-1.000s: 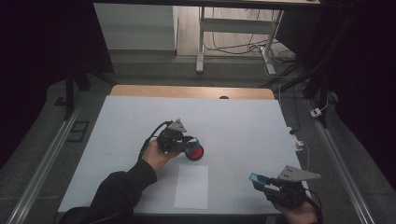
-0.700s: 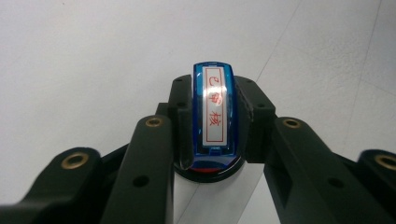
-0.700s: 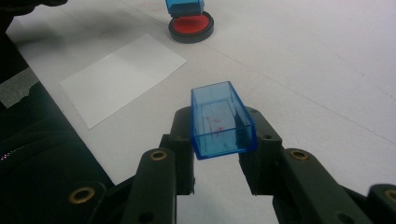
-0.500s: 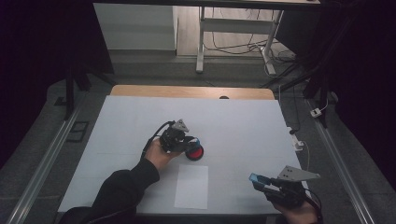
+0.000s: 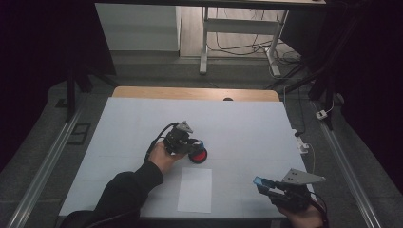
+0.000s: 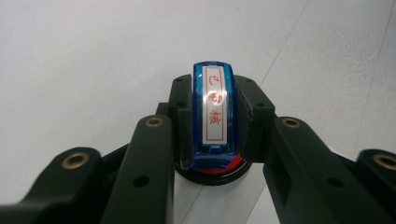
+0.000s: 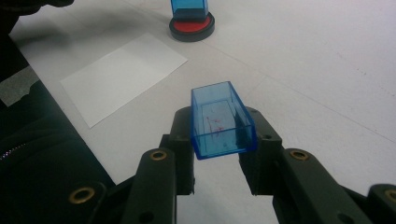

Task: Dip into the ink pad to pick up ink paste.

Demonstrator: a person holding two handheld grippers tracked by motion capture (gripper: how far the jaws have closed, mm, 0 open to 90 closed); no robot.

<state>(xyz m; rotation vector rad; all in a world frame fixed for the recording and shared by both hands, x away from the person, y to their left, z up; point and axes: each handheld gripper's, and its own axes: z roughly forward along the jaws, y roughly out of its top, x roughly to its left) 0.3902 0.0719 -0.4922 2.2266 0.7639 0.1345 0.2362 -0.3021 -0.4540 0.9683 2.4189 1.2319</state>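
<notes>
On the red ink pad (image 5: 198, 156), left fingers (image 6: 184, 116) stay clamped on the stamp (image 6: 215, 114), right fingers (image 7: 184, 128) on its cap (image 7: 222, 120).

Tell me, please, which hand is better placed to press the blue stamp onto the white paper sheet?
Left: its jaws clamp the blue plastic stamp on the red ink pad, beside the white paper sheet. The right gripper only holds the clear blue cap.

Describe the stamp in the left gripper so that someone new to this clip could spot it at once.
On the white table, look just beyond the sheet of paper, near the middle. There the left gripper is shut on the stamp, pressed onto a round red ink pad. Unlike the empty blue cap in the right gripper, it bears a white label with red characters.
</notes>
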